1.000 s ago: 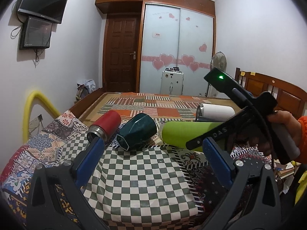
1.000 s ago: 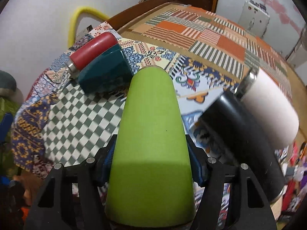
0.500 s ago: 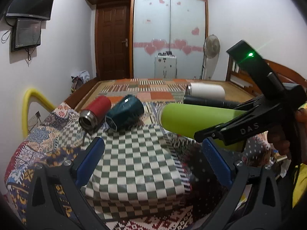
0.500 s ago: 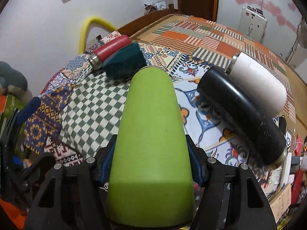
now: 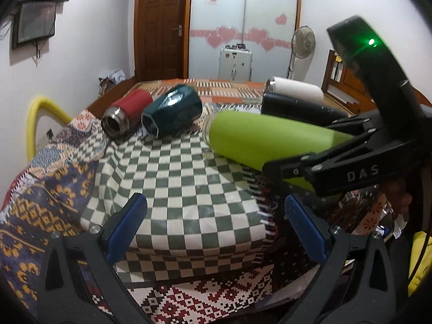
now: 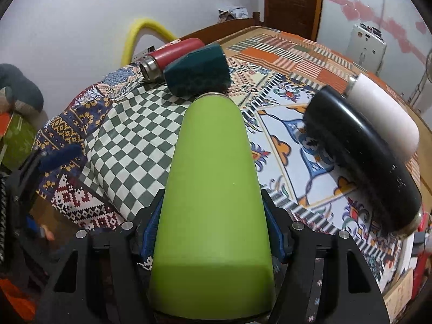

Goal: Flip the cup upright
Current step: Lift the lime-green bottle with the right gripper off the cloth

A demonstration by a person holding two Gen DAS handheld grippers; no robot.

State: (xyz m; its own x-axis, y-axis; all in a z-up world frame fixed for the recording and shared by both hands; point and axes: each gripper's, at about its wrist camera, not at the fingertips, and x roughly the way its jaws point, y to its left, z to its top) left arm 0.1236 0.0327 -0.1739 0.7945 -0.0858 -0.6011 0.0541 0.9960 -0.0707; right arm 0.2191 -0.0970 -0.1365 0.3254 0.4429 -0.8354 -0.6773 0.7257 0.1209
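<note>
The lime-green cup point(image 6: 213, 189) lies nearly level in the air above the patterned cloths, gripped around its wider closed end by the right gripper point(image 6: 213, 239), whose blue-padded jaws press against both its sides; its narrower steel-rimmed mouth points away toward the dark teal cup point(image 6: 198, 74). In the left wrist view the same lime-green cup point(image 5: 264, 140) juts in from the right, clear of the green-and-white checked cloth point(image 5: 189, 189) beneath it, with the black frame of the right gripper point(image 5: 337, 170) wrapped around it. The left gripper point(image 5: 213, 224) hangs over the near edge of the checked cloth with its jaws wide apart and nothing between them. The dark teal cup point(image 5: 172, 110) lies on its side, touching a red steel-mouthed tumbler point(image 5: 127, 113) that also lies down beside it. To the right, a black flask point(image 6: 361, 159) and a white flask point(image 6: 383, 113) lie side by side on the floral cloth point(image 6: 291, 140). Behind them stretches the bed point(image 5: 216, 89) with its striped patchwork cover, a yellow foam tube point(image 5: 40, 118) arcs at the left wall, and a standing fan point(image 5: 302, 46) stands by the wardrobe
</note>
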